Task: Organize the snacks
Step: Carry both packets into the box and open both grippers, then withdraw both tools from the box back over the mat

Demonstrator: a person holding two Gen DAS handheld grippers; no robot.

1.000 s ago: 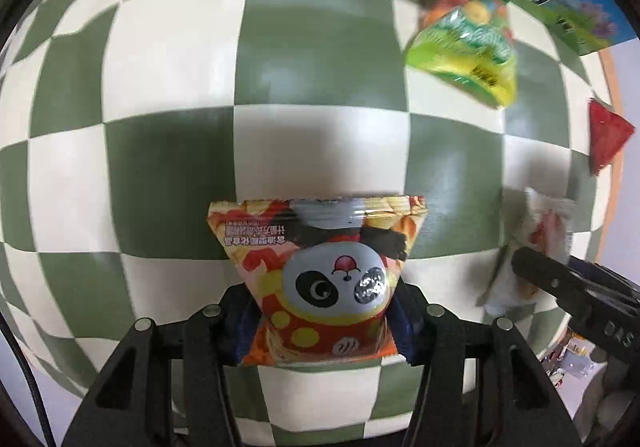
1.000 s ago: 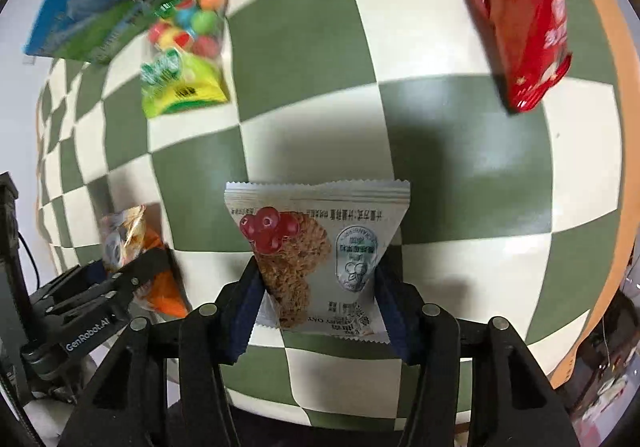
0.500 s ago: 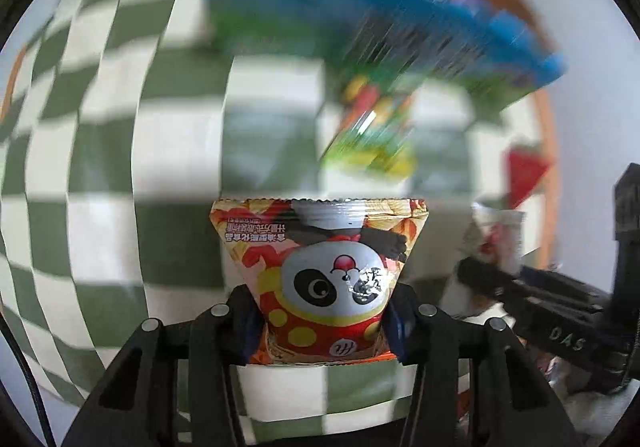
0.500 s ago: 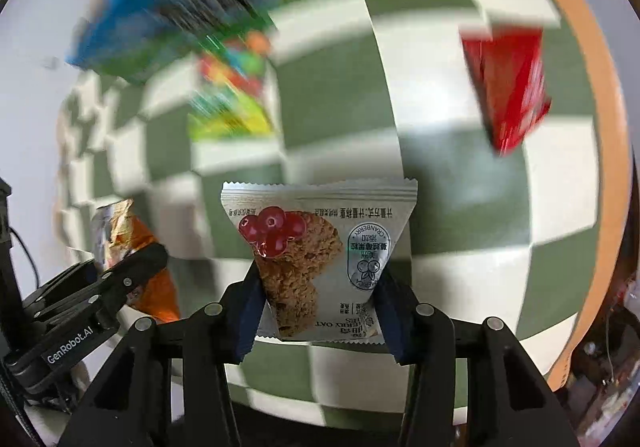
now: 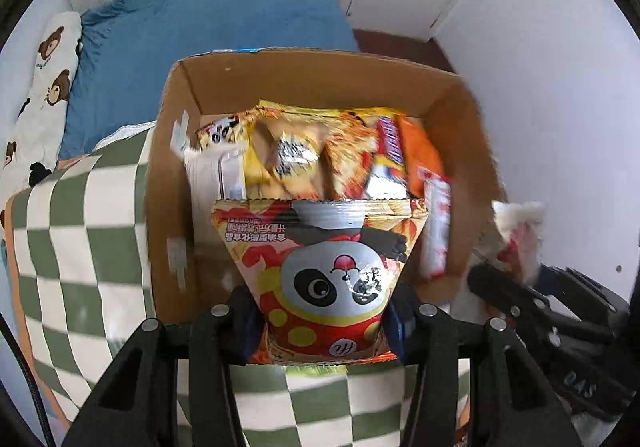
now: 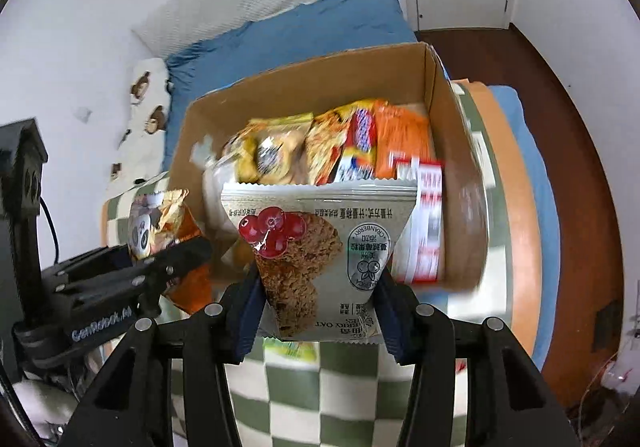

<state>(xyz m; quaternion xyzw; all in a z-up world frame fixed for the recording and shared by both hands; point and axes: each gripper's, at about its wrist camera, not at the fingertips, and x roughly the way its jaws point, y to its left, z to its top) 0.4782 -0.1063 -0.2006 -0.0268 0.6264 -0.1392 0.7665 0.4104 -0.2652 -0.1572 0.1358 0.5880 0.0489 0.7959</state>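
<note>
My left gripper (image 5: 322, 317) is shut on an orange panda snack packet (image 5: 324, 275), held up in front of an open cardboard box (image 5: 168, 175). The box holds several yellow, orange and red snack packets (image 5: 312, 155). My right gripper (image 6: 318, 309) is shut on a grey cranberry oat cookie packet (image 6: 316, 247), held before the same box (image 6: 460, 183). The right gripper appears at the right of the left wrist view (image 5: 496, 287), the left gripper with the panda packet (image 6: 160, 223) at the left of the right wrist view.
The box stands on a green and white checkered cloth (image 5: 80, 239). A blue bed (image 5: 200, 31) with a bear-print pillow (image 5: 44, 71) lies behind it. White walls and a wooden floor (image 6: 568, 127) are to the right. A yellow-green packet (image 6: 292, 349) peeks out below the cookie packet.
Both grippers have lifted and swung up from the cloth with their packets; the views went from the cloth top to the open box and the bed behind it.
</note>
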